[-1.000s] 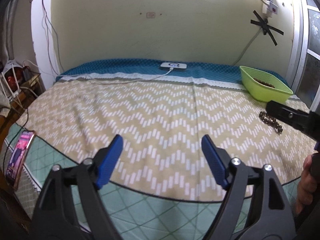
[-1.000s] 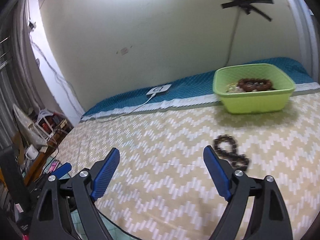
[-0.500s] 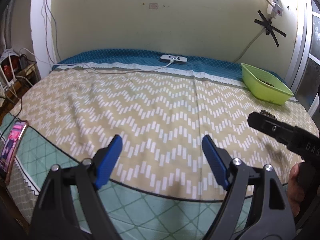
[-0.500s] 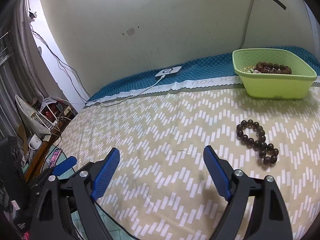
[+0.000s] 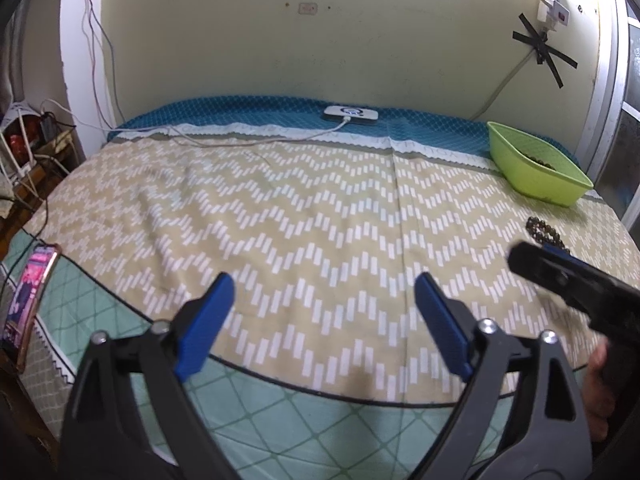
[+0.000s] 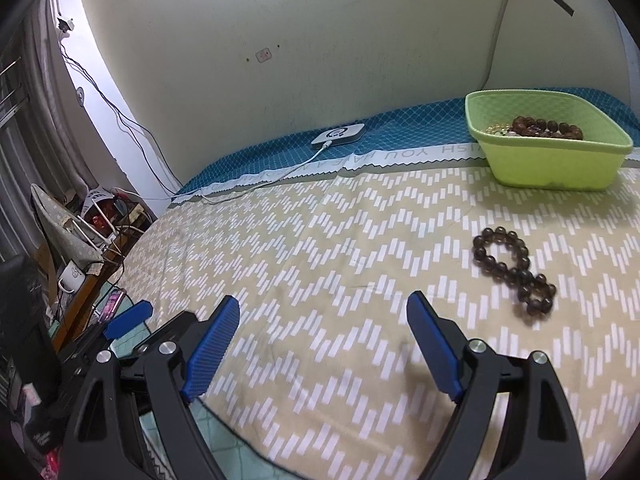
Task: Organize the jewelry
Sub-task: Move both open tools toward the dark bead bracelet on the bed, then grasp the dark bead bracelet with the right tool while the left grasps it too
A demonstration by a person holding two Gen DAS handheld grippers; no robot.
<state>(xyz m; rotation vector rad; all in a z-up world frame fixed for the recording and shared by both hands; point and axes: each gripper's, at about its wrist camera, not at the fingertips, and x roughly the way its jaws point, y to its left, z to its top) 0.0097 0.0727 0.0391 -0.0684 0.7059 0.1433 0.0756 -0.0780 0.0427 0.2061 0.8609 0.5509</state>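
A dark beaded bracelet (image 6: 516, 276) lies twisted in a figure eight on the zigzag bedspread, right of and beyond my right gripper (image 6: 323, 316), which is open and empty. A lime-green basket (image 6: 560, 168) stands at the back right and holds a brown bead bracelet (image 6: 548, 126) and other pieces. In the left wrist view the bracelet (image 5: 544, 234) lies at the far right, partly hidden by the right gripper's body, with the basket (image 5: 536, 176) behind it. My left gripper (image 5: 324, 294) is open and empty over the bed's front edge.
A white device (image 5: 351, 114) with a cable lies at the back of the bed by the wall. A phone (image 5: 28, 300) stands at the left edge. A cluttered side table (image 6: 92, 220) stands left of the bed.
Both grippers have drawn back toward the bed's front edge. The bracelet now sits further right and further ahead in the right wrist view. Both grippers stay open.
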